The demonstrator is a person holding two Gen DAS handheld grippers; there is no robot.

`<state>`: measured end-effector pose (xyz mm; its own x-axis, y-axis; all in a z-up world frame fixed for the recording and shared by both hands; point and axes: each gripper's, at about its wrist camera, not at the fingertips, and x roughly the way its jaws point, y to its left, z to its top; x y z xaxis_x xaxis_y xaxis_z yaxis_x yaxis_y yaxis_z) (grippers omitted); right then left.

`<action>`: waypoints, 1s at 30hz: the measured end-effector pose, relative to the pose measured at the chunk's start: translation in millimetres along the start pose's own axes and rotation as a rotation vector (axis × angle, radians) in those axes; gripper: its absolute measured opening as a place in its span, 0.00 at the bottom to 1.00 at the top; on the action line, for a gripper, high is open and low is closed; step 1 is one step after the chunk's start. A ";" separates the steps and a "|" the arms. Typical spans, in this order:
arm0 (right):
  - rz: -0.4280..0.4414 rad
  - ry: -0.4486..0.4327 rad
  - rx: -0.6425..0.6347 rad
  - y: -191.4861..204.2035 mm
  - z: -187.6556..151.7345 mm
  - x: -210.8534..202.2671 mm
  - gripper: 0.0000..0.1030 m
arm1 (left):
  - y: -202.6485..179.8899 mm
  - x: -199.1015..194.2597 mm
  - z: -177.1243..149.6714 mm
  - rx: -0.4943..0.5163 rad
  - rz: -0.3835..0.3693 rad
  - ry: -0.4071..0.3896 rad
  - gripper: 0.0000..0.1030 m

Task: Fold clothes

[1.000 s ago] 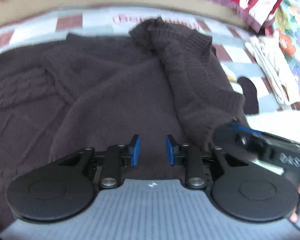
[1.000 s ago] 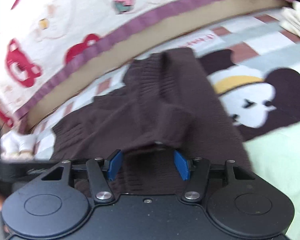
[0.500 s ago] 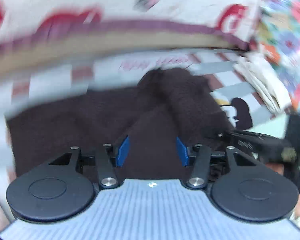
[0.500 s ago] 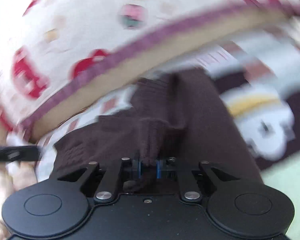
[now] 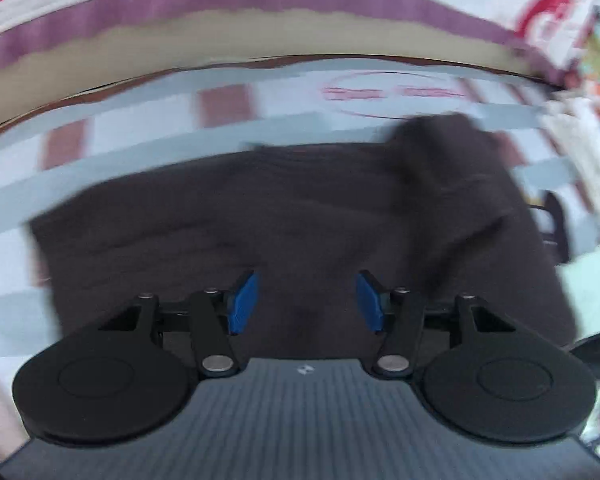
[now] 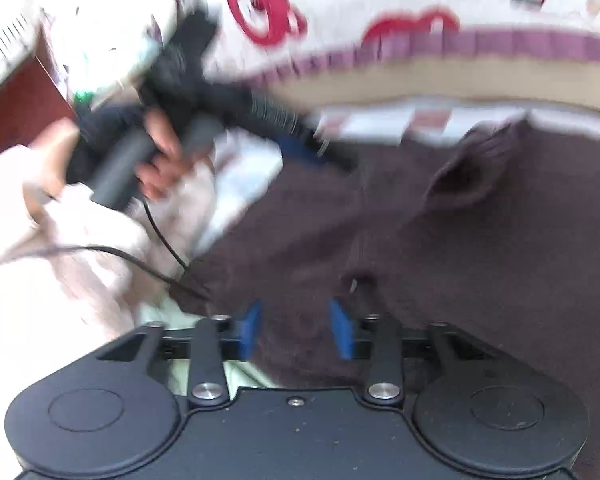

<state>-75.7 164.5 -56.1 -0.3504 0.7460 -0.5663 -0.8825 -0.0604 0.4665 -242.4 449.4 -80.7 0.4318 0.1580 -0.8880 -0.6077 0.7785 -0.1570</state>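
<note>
The dark brown sweater lies spread on the striped bedsheet, its bunched sleeve at the right end. The left hand-held gripper hangs over the sweater's near edge, jaws having just been opening, nothing between them. The right hand-held gripper, right of the sleeve, has likewise just parted, knit between its pads unpinched. Best next: smooth the sleeve flat across the sweater's body before pinching both near corners evenly.
</note>
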 end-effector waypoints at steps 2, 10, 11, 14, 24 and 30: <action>-0.122 -0.048 0.066 -32.6 11.1 -18.5 0.55 | 35.2 1.1 8.9 -0.070 0.045 0.011 0.52; -0.362 -0.049 0.416 -178.8 35.0 -20.5 0.62 | 133.7 27.3 28.1 -0.108 0.129 -0.002 0.56; -0.351 -0.043 0.451 -192.7 35.0 -15.4 0.62 | 138.6 30.2 30.9 -0.106 0.115 0.002 0.56; -0.310 -0.074 0.548 -217.5 28.6 -7.6 0.62 | 140.2 34.1 37.8 0.030 0.088 -0.010 0.59; -0.242 -0.129 0.597 -234.6 24.3 10.8 0.69 | 176.6 54.9 37.3 -0.129 -0.036 0.005 0.72; -0.079 -0.120 0.656 -250.8 26.8 35.4 0.74 | 166.4 63.8 35.2 -0.117 -0.005 0.012 0.81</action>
<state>141.6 223.9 -174.9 -0.2220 0.8028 -0.5534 -0.5171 0.3842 0.7648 -292.6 610.4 -148.3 0.4272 0.1461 -0.8923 -0.6797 0.7027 -0.2103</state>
